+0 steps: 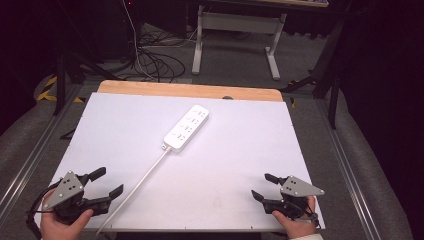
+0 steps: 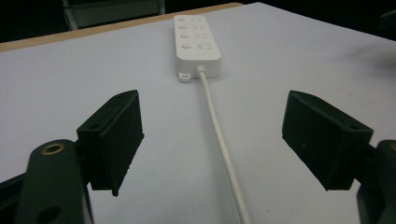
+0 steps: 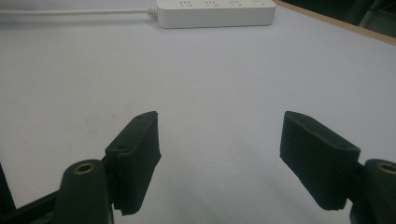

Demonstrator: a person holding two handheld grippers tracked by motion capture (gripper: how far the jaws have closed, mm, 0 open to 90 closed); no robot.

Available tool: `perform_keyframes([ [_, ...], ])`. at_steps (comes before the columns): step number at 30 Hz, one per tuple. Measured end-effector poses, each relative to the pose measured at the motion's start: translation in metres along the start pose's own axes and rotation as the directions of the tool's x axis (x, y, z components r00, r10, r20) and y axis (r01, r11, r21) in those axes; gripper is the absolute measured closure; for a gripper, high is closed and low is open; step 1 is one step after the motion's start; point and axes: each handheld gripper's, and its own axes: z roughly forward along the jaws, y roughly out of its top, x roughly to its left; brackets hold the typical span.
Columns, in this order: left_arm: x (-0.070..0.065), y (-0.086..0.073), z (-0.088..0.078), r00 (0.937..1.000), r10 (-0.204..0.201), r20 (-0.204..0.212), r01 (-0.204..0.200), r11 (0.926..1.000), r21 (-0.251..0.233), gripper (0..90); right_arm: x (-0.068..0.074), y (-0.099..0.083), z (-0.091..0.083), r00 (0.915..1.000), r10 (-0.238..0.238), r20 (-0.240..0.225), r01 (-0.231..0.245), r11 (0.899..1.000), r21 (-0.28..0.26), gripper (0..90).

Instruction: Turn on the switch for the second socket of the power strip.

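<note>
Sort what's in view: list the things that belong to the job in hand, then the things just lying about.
Belongs to the job:
- white power strip
- its white cable
- left gripper, jaws open
- right gripper, jaws open

Just lying about:
- black cables on the floor beyond the table
- white metal frame legs behind the table

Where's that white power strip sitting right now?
In the high view the white power strip lies slantwise near the middle of the white table, towards its far wooden edge, and its cord trails back to the near edge beside the left gripper.
</note>
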Motion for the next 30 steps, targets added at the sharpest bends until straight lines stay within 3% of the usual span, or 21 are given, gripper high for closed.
perform_keyframes([
  [11,0.005,0.025,0.011,0.9995,-0.019,0.026,0.018,0.9989,0.042,25.4,0.001,0.000,0.001,1.0000,-0.003,0.000,0.003,1.000,0.004,29.2],
  [22,0.006,0.056,0.032,0.9980,0.016,0.060,-0.021,0.9975,0.067,27.8,0.000,-0.001,0.001,1.0000,-0.002,-0.003,0.002,1.000,0.005,29.2],
  [30,0.004,0.073,0.045,0.9977,0.011,0.066,-0.016,0.9969,0.077,29.2,0.000,-0.001,0.001,1.0000,-0.005,-0.007,0.005,1.000,0.004,29.2],
])
